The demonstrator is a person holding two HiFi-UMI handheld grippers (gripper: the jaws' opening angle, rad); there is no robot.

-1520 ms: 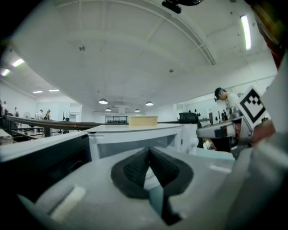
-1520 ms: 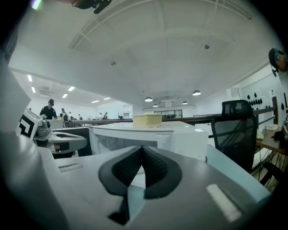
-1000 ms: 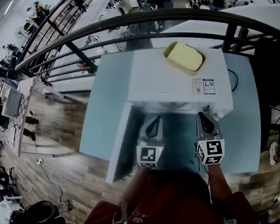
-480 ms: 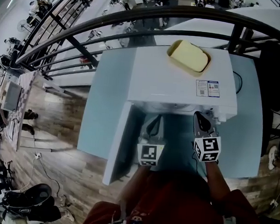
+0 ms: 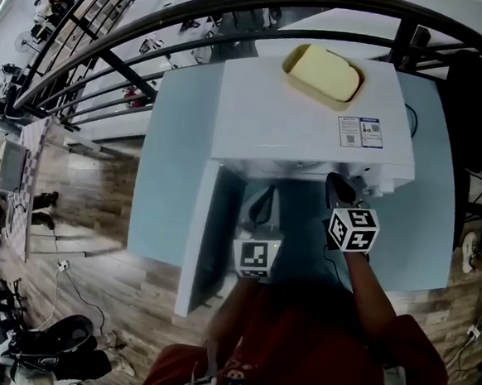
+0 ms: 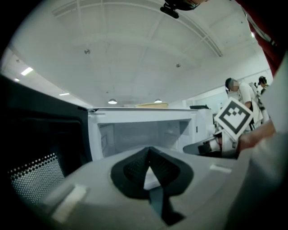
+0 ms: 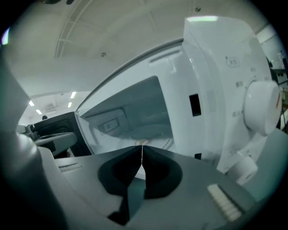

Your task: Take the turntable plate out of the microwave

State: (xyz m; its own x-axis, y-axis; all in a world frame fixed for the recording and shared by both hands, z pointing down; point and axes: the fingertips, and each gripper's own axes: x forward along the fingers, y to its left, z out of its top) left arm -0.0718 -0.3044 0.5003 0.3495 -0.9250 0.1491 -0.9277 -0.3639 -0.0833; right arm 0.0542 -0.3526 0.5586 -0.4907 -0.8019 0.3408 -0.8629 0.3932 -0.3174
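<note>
Turntable plate (image 7: 157, 136) inside open white microwave (image 5: 313, 127)

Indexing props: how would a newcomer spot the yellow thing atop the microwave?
A white microwave stands door-open on a pale blue table. On its top, near the far edge, lies a shallow oblong yellow dish. It is the only raised, coloured thing there; the label beside it is flat print.

Glossy white microwave (image 5: 296, 125), wooden floor (image 5: 92, 292), metal railing (image 5: 402, 44)
</note>
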